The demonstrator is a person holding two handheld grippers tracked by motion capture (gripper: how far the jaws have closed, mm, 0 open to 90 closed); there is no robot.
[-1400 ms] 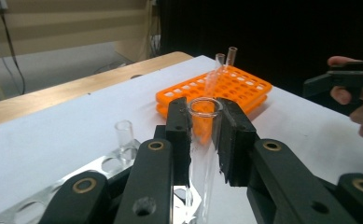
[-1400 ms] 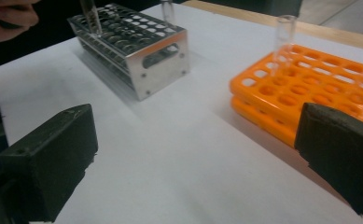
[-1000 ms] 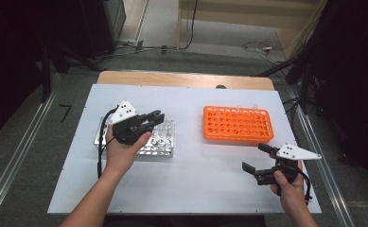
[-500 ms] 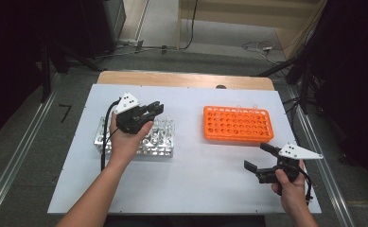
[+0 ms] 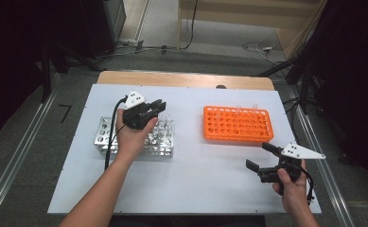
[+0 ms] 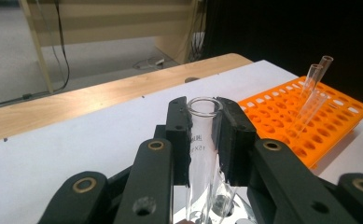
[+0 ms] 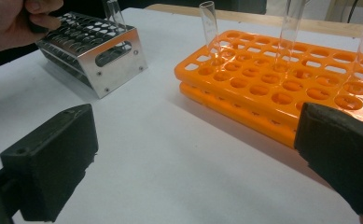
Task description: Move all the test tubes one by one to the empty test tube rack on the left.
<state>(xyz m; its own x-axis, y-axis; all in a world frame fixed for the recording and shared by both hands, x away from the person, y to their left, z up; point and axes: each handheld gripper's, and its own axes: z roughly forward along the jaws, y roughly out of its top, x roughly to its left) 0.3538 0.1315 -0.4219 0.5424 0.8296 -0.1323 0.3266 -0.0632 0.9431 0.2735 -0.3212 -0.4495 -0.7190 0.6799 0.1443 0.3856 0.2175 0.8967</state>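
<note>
The left gripper [image 6: 202, 140] is clamped on a glass tube [image 6: 201, 154] over the metal rack [image 5: 136, 137] — lift it straight up; the right gripper [image 5: 263, 161] waits with jaws apart.

High view overhead facing forward, claw views low, close, sharing orange rack [image 5: 237, 124]

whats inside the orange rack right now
A few clear glass tubes stand in holes along the far side of the orange rack; most holes look empty. Their bottoms are hidden inside the rack.
</note>
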